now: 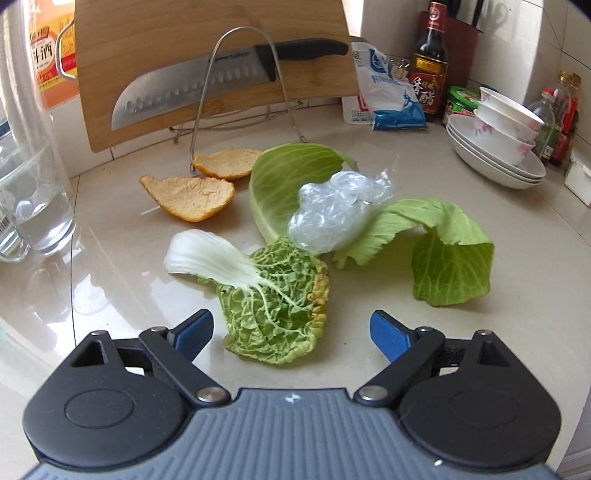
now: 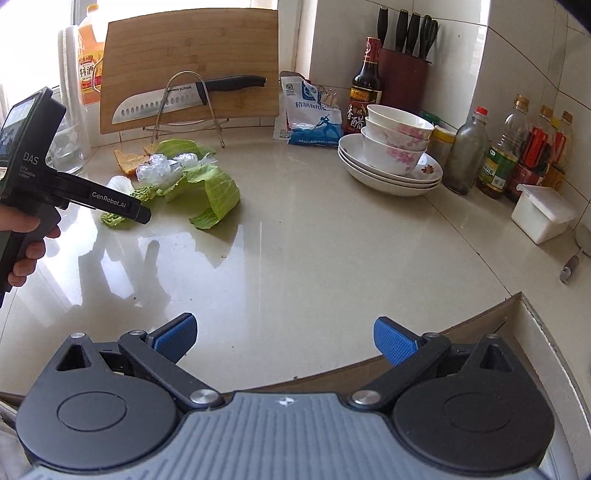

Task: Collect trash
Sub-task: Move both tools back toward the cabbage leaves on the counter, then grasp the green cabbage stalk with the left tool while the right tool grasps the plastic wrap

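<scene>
- Scraps lie in one loose heap on the pale counter [image 1: 480, 350]: a crinkled cabbage leaf [image 1: 277, 310] nearest the left gripper [image 1: 291, 332], a ball of clear plastic wrap [image 1: 332, 214] on top of two smooth green leaves [image 1: 443, 254], and two pieces of orange peel [image 1: 192, 197] behind, just beside the wire rack's foot.
- Left gripper: jaws wide apart, nothing between the pads, tilted down over the crinkled leaf's near edge. Not yet touching, as far as I can tell.
- Right gripper [image 2: 284, 336]: jaws also apart and empty, above bare counter near the front edge, well away from the heap.
- Risk: the leaf lies flat and limp. Pads closing on it may scrape the counter and pinch only a fold, so it tears or slips out on the lift.
- Risk: the wrap rests on the leaves and touches the crinkled leaf's far end. Dragging one piece would likely pull the others along and scatter the heap.
- Risk: the counter looks glossy, so a sideways push slides scraps instead of gathering them.
- Risk: a glass of water [image 1: 40, 199] stands close on the left, and a knife [image 1: 207, 77] sits in the rack against the cutting board [image 1: 184, 22] behind. A wide swing could knock either.
- No bin visible in either view. A carry to somewhere unseen gives a weak grip more chance to fail.
</scene>
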Motion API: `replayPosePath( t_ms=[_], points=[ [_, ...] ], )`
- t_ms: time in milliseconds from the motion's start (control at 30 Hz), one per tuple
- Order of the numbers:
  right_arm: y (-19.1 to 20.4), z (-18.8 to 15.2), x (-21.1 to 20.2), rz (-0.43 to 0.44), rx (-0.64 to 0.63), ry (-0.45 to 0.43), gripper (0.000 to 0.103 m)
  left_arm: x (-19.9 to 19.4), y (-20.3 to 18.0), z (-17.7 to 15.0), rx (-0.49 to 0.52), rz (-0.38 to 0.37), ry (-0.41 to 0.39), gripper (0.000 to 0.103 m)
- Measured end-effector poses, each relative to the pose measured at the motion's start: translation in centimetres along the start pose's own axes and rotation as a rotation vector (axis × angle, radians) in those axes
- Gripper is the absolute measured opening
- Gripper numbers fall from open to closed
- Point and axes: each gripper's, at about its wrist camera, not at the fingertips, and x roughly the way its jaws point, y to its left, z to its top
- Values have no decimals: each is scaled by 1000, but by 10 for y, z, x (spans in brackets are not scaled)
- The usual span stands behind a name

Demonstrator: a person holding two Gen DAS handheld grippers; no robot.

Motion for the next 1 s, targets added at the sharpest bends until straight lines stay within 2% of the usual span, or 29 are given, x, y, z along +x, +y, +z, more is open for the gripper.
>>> replayPosePath(
  t_ms=[367, 467, 533, 567, 733, 833, 900, 1000],
  points=[
    [-2, 15, 19, -10, 20, 7, 103, 26, 2, 19, -18, 43, -24, 90],
    [0, 19, 21, -10, 13, 4, 103, 23, 3, 17, -2, 58, -31, 79],
    [0, 21, 22, -3, 11, 4, 103, 20, 8, 16, -6, 56, -35, 65],
    [0, 22, 23, 2, 9, 3, 103, 18, 11, 16, -9, 51, -35, 62],
    [3, 27, 26, 17, -16, 2, 103, 9, 20, 15, -19, 34, -37, 33],
    [6, 30, 27, 29, -33, -4, 103, 4, 23, 15, -15, 34, -46, 21],
    [7, 32, 26, 35, -45, -9, 103, -1, 23, 17, -7, 27, -55, 16],
    [9, 36, 27, 53, -58, -16, 103, -8, 22, 18, 27, 28, -71, 13]
  ],
)
